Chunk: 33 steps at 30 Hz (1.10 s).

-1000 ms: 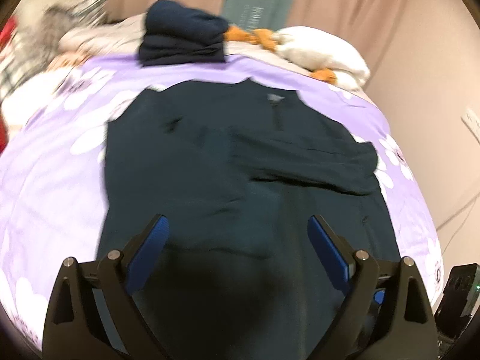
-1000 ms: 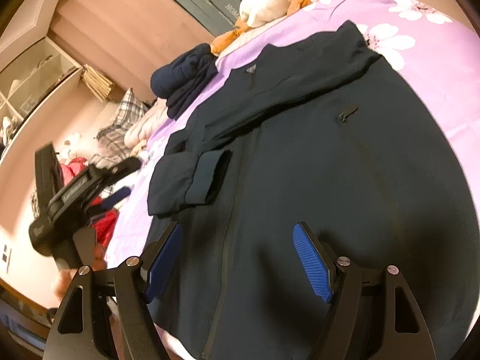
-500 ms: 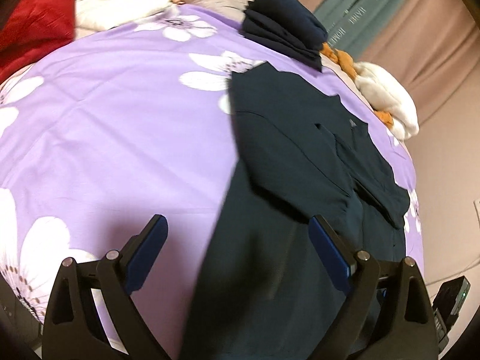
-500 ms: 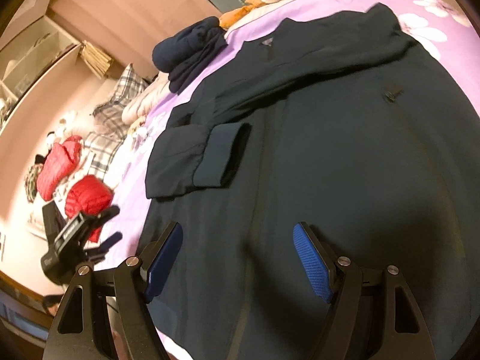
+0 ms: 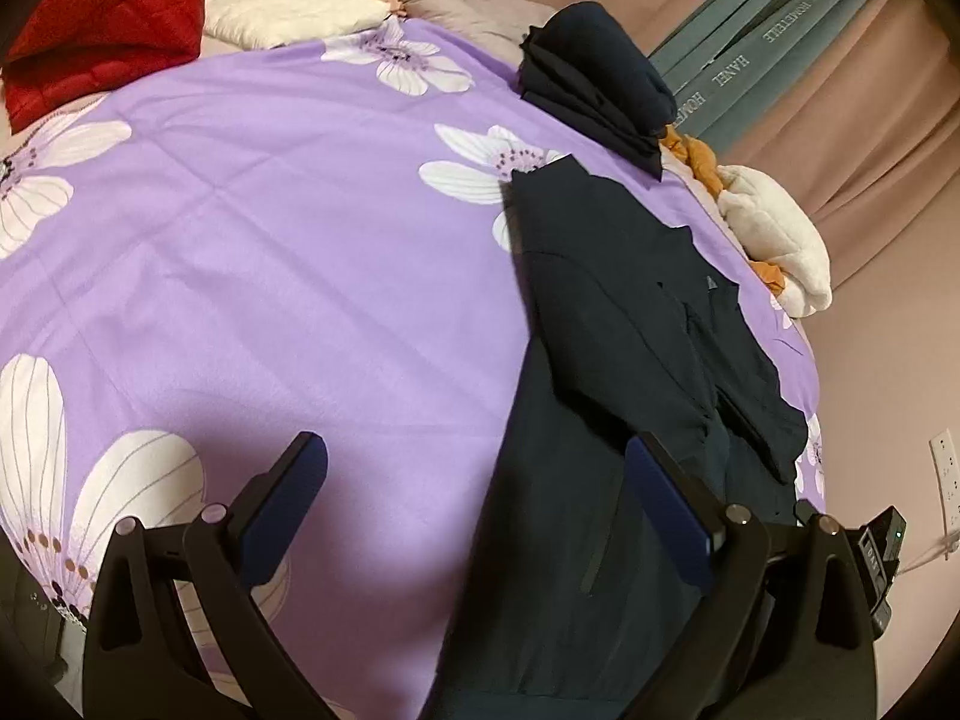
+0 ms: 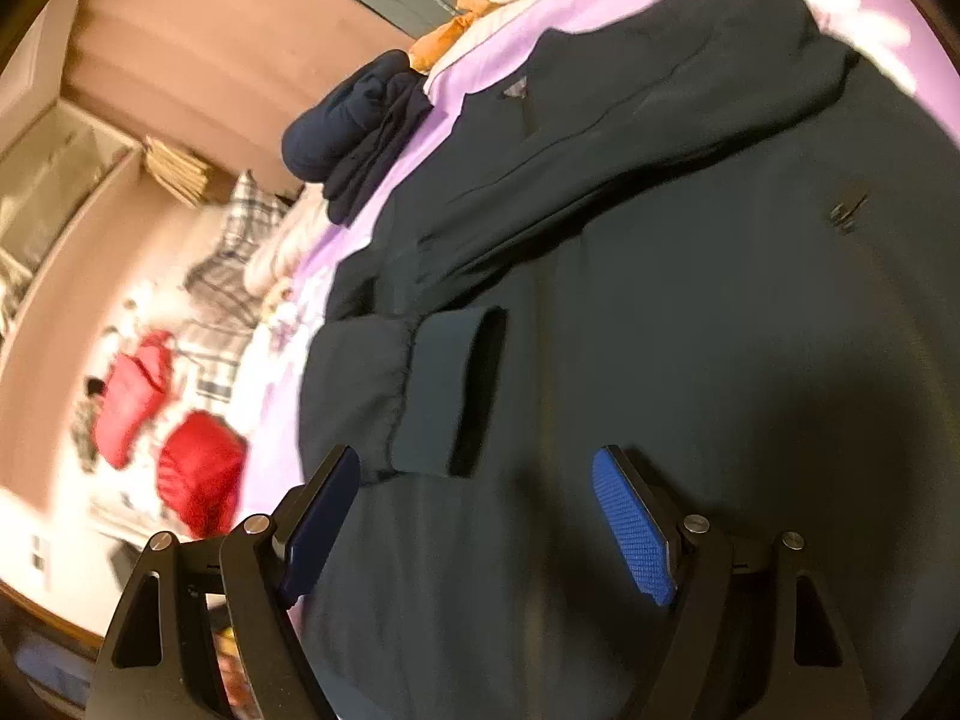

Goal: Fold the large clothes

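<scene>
I had the dark navy zip-front jacket [image 5: 606, 420] lying flat on the bed's purple bedsheet with white flowers [image 5: 270, 252], both sleeves folded in across its chest. In the right wrist view a ribbed cuff [image 6: 444, 384] lay on the jacket's front, just ahead of my right claw [image 6: 474, 516].

My left claw [image 5: 474, 498] hung over the jacket's side edge, one finger above bare purple sheet and the other above dark fabric. Its jaws had just been opening and stood wide, released, with the jacket's edge below the gap but nothing pressed between the pads. My right claw was released as well, its blue pads [image 6: 630, 528] spread above the jacket's lower front, gripping nothing.

At the far end of the bed I saw a folded pile of navy clothes [image 5: 594, 90], next to a cream and orange plush bundle [image 5: 774, 240]. A red padded garment [image 5: 102, 24] lay at the sheet's far left corner.
</scene>
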Motion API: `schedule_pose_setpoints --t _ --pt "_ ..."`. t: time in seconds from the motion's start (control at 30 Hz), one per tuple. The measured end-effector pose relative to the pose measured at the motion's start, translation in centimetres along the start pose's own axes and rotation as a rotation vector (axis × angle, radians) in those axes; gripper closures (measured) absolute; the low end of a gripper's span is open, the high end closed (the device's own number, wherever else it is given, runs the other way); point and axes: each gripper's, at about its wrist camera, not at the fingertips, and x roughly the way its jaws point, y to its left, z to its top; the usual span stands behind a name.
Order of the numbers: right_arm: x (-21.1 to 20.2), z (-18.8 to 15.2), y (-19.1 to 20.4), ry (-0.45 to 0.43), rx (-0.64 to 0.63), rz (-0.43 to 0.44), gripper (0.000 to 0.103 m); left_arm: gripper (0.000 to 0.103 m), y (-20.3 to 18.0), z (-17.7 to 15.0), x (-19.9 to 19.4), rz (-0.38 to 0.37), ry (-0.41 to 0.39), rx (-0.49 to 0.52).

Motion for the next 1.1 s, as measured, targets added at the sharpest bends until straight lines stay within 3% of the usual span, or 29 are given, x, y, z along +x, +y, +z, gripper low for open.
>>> schedule_pose_setpoints --t 0.4,0.5,0.57,0.67,0.93,1.1 --pt "7.1 2.1 2.8 0.105 -0.082 -0.007 0.024 0.003 -0.6 -0.1 0.8 -0.022 0.032 0.007" --pt "8.2 2.4 3.0 0.101 -0.08 -0.041 0.046 0.003 -0.7 -0.1 1.0 -0.02 0.034 0.011" --pt "8.5 2.3 3.1 0.099 -0.102 -0.05 0.089 0.003 -0.7 0.0 1.2 -0.018 0.041 0.012" --pt "8.6 2.2 3.4 0.106 -0.135 -0.072 0.096 0.003 -0.6 0.2 1.5 -0.015 0.05 0.007" --pt "2.5 5.0 9.6 -0.089 -0.376 -0.067 0.097 0.003 -1.1 0.6 2.0 -0.027 0.058 0.006" --pt "-2.0 8.6 13.9 -0.24 -0.53 -0.159 0.099 0.003 -2.2 0.3 2.7 -0.018 0.085 0.033"
